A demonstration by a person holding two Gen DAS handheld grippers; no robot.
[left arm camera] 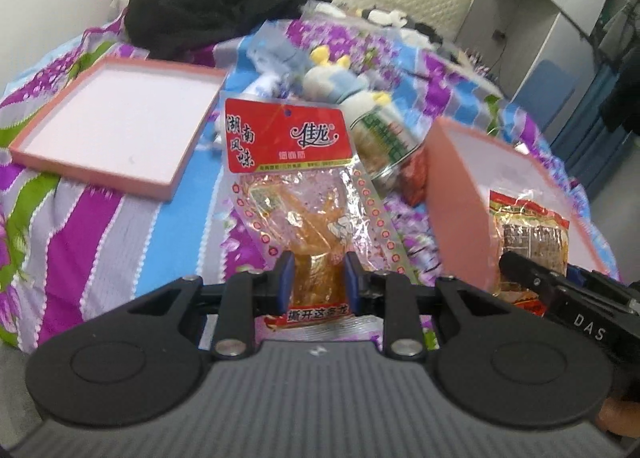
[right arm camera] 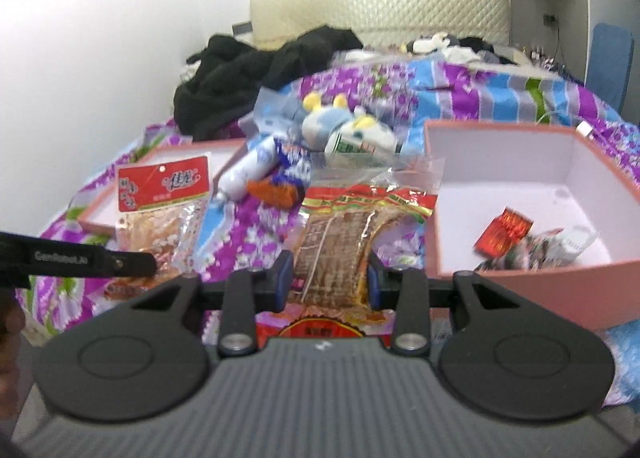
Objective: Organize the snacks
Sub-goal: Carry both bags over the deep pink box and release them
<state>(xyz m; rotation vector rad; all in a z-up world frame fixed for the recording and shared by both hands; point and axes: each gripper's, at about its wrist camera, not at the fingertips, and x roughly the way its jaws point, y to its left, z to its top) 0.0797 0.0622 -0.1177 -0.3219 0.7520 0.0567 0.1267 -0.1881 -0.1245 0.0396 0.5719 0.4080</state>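
Two pairs of tongs are up over a bed, each clenched on one snack packet. The left gripper (left arm camera: 319,278) pinches the lower end of a clear packet with a red header card (left arm camera: 286,137), its blue pads pressed on the amber snack inside, so the packet stands up and away from the fingers. The right gripper (right arm camera: 329,278) clamps a second packet (right arm camera: 340,234), red and green at the top with a brown ribbed slab inside, which bends forward between the fingers. Two pink boxes lie on the floral bedspread (left arm camera: 80,242): one shallow lid (left arm camera: 116,121) beyond and to the left of the left tongs, and one deeper box (right arm camera: 520,286) just to the right of the right tongs. Inside the deeper box lie two or so small packets, a red foil one (right arm camera: 505,232) and a pale one beside it; blur hinders a firm count. Ahead of both tongs, between the two boxes, a loose heap of more snacks lies on the bedspread: one white tube-shaped packet (right arm camera: 250,169), one orange-ended packet (right arm camera: 276,191) and one green-and-white packet (right arm camera: 352,147), with one blue-and-white plush toy (right arm camera: 326,119) behind them. Farther back lies one pile of black clothing (left arm camera: 208,5).
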